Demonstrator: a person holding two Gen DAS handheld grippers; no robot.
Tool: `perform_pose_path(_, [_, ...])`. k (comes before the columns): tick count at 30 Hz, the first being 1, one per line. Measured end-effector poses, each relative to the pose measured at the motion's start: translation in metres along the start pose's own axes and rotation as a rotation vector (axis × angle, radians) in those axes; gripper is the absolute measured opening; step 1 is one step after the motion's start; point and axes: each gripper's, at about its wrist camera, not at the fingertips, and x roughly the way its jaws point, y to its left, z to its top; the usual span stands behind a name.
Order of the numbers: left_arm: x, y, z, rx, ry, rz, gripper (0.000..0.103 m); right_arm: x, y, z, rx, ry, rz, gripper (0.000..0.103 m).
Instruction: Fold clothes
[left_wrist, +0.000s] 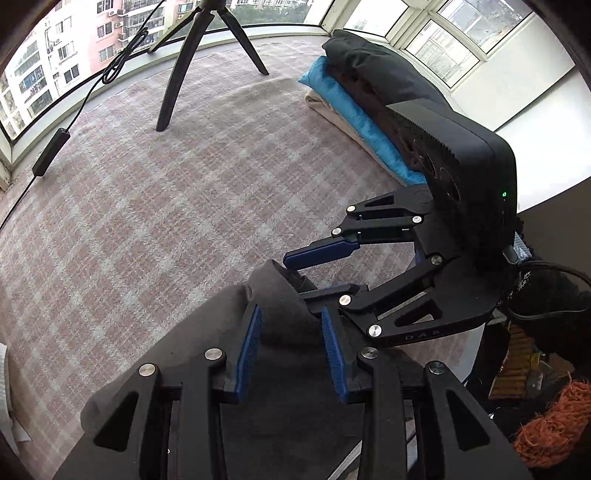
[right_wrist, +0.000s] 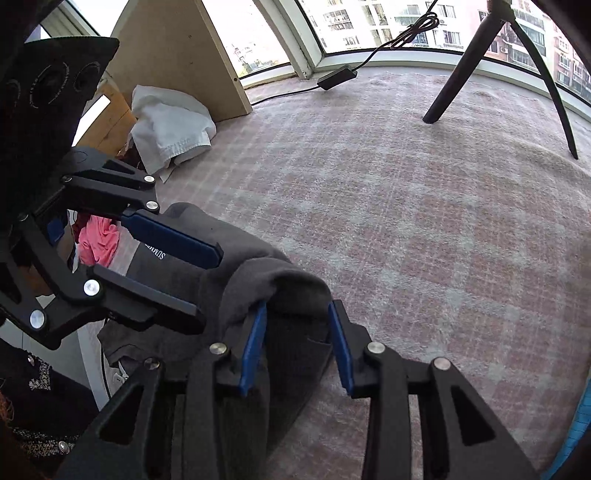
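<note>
Got the grey shirt (left_wrist: 207, 354) bunched near the front edge of the pink checked blanket (left_wrist: 166, 192). Left gripper (left_wrist: 291, 350) and right gripper (right_wrist: 297, 343) both sit half-open around cloth, not pinching. I'd clamp an edge properly before spreading it flat.

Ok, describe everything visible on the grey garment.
The grey garment is soft dark grey knit fabric, bunched and draped rather than flat, with small white lettering on one panel. It hangs over the pink checked blanket. Folds of it lie between the jaws of both the left gripper and right gripper.
</note>
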Motion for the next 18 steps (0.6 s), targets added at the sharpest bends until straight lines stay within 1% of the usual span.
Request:
perform_pose_path(2, [0.006,0.010,-0.002,-0.030,0.021,0.002,0.032,0.003,-0.006,-0.001,-0.011,0.001,-0.004,0.035])
perform_pose_path(4, [0.006,0.021,-0.006,-0.065,0.025,-0.014,0.032,0.007,-0.008,0.000,-0.031,0.006,-0.017,0.034])
perform_pose_path(7, [0.001,0.029,-0.015,-0.069,0.021,-0.011,0.032,0.011,-0.006,0.001,-0.055,0.008,-0.007,0.033])
perform_pose_path(8, [0.000,0.030,-0.019,-0.064,0.023,-0.005,0.032,0.013,-0.004,0.002,-0.062,0.010,-0.007,0.027])
perform_pose_path(9, [0.000,0.032,-0.022,-0.059,0.025,0.000,0.032,0.016,-0.002,0.003,-0.077,0.019,-0.014,0.023])
perform_pose_path(10, [0.001,0.034,-0.025,-0.058,0.030,0.003,0.032,0.019,-0.001,0.004,-0.091,0.026,-0.035,0.017])
perform_pose_path(11, [0.003,0.037,-0.028,-0.059,0.036,0.006,0.032,0.021,0.000,0.004,-0.098,0.026,-0.052,0.008])
perform_pose_path(13, [0.011,0.039,-0.034,-0.051,0.049,0.020,0.032,0.018,-0.005,0.005,-0.071,0.008,-0.046,0.006])
perform_pose_path(15, [0.019,0.041,-0.039,-0.042,0.061,0.035,0.032,0.019,-0.025,0.003,0.038,0.001,-0.039,0.005])
perform_pose_path(17, [0.021,0.040,-0.042,-0.020,0.051,0.044,0.033,0.017,-0.049,0.000,0.156,-0.010,-0.007,0.001])
perform_pose_path(18, [0.020,0.041,-0.042,-0.025,0.047,0.039,0.033,0.014,-0.052,-0.001,0.169,-0.014,-0.020,0.001])
